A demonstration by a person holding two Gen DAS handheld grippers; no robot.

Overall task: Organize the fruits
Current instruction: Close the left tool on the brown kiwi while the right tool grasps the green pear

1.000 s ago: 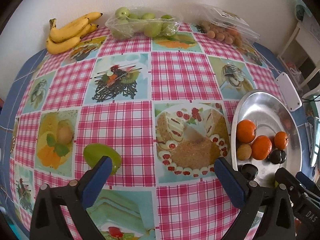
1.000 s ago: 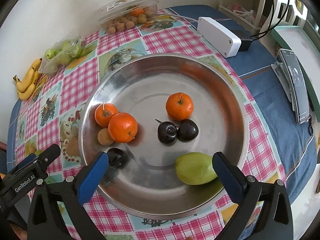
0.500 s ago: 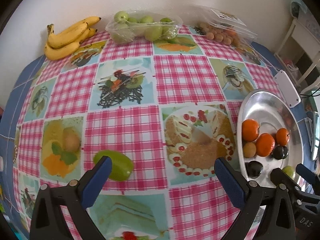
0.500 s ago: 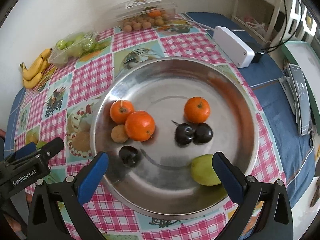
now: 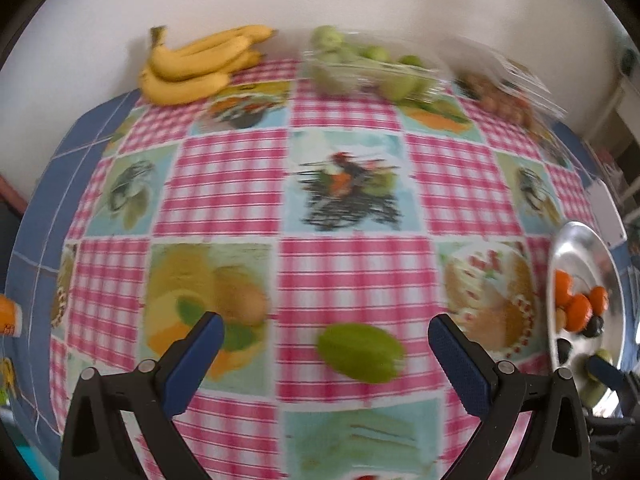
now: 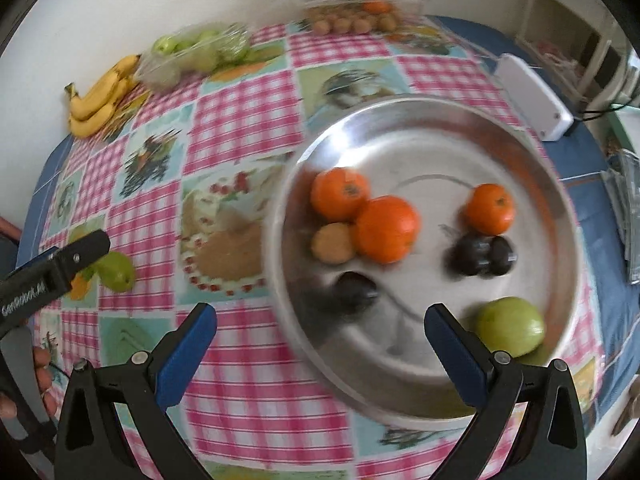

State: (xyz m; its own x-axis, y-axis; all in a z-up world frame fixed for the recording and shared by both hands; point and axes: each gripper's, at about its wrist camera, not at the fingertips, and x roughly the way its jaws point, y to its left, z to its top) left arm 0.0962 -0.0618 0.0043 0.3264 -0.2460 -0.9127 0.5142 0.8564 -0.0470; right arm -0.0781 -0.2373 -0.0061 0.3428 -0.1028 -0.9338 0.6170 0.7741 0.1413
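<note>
We've got the left gripper wide open w/ the green fruit on the cloth btwn its fingers at 12 o'clock, right gripper open too, so imo close slowly around its middle.

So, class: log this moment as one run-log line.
left claw: open, facing green fruit on tablecloth | right claw: open, empty, over metal tray

Left hand-held gripper held low over the table's near-left part, jaws spread wide and empty, right hand-held gripper likewise wide open, a hand gripping the left tool's handle
</note>
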